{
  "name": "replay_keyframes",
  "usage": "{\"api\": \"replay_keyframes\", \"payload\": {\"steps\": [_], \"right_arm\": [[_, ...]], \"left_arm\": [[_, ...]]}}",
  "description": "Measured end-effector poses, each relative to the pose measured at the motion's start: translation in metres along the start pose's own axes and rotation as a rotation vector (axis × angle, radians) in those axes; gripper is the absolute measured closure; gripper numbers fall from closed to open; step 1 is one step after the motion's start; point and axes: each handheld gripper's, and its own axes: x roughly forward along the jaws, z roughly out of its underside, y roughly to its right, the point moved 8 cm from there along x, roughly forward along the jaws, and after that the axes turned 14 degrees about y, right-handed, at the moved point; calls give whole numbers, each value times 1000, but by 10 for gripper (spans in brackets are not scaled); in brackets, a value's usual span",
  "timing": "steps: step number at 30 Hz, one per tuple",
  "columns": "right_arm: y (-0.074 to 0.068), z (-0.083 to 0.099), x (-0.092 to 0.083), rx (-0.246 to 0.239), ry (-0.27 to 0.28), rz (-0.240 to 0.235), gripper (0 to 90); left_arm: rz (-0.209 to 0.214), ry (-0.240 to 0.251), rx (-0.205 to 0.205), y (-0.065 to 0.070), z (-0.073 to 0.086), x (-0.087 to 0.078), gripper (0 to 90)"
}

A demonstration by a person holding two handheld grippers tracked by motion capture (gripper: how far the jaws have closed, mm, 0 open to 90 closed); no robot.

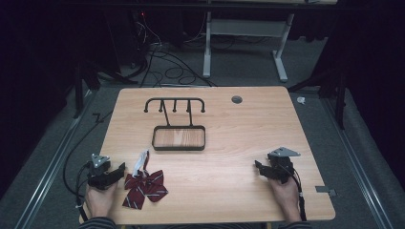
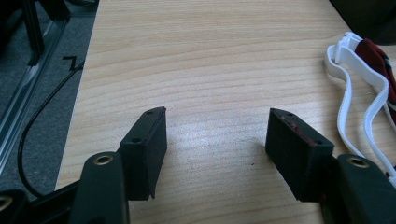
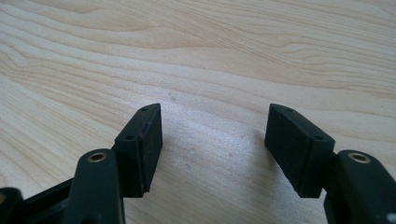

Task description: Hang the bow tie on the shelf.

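Observation:
A dark red striped bow tie (image 1: 144, 187) with a white strap (image 1: 140, 163) lies near the table's front left. My left gripper (image 1: 119, 170) rests on the table just left of it, open and empty; in the left gripper view its jaws (image 2: 217, 116) stand wide apart over bare wood, with the white strap (image 2: 355, 98) and a bit of the red fabric (image 2: 376, 53) at the right edge. My right gripper (image 1: 258, 167) sits at the front right, open, with bare wood between its jaws (image 3: 215, 112). A black wire rack (image 1: 175, 106) with hooks stands on a tray (image 1: 179, 138) mid-table.
The wooden table (image 1: 224, 143) has a round grey grommet (image 1: 236, 99) near its far edge. Cables (image 1: 162, 71) lie on the floor beyond, beside another table's white legs (image 1: 207, 47). A metal rail (image 1: 47, 167) runs along the floor at the left.

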Motion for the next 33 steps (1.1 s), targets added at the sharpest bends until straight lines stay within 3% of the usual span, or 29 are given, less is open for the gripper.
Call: {"api": "replay_keyframes", "payload": {"steps": [5,17,33], "right_arm": [[0,0,0,1,0,1,382],[0,0,0,3,-1,1,383],[0,0,0,4,0,1,382]], "left_arm": [[3,-1,-25,-1,-1,-1,400],[33,23,-36,2,-8,-7,453],[122,50,16,29,-36,-19,540]]}}
